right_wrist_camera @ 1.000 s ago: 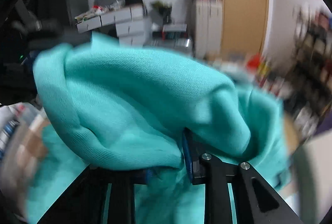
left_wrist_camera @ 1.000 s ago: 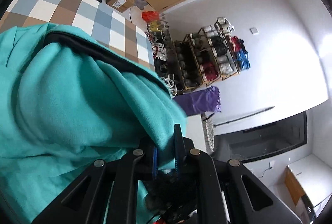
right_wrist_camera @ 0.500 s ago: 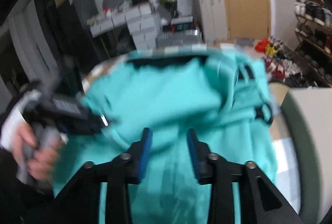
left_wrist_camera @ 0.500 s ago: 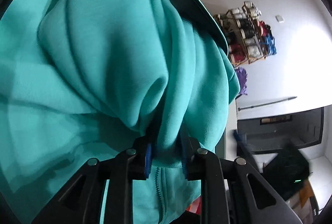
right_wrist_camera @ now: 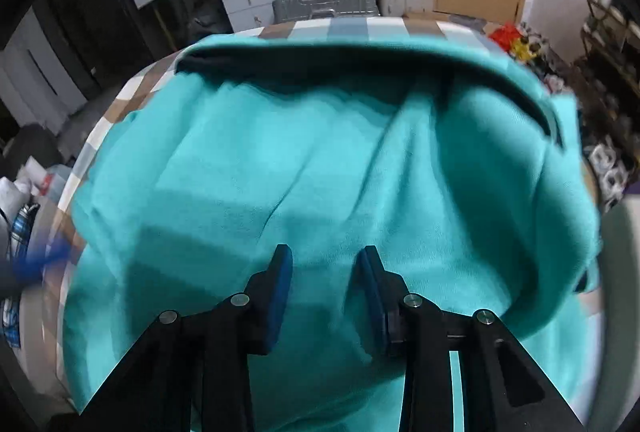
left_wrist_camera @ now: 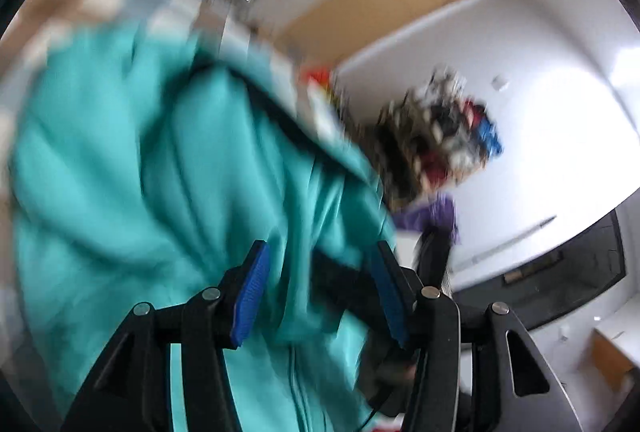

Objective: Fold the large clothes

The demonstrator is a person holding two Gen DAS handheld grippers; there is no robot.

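The teal hooded jacket [right_wrist_camera: 320, 160] lies heaped on the checked surface [right_wrist_camera: 348, 26], its dark-edged hem running nine to three o'clock at the far side; the right claw [right_wrist_camera: 324, 284] hovers over its middle, jaws narrowing with nothing gripped; the left claw [left_wrist_camera: 316, 288], jaws just parted with cloth loose between them, sits at the zip edge, so it is probably nearer the next fold.

One teal zip-up jacket [right_wrist_camera: 320, 172] on one checked bed [right_wrist_camera: 348, 26]; one silver suitcase [right_wrist_camera: 326, 4] top centre; two hand-held grippers.
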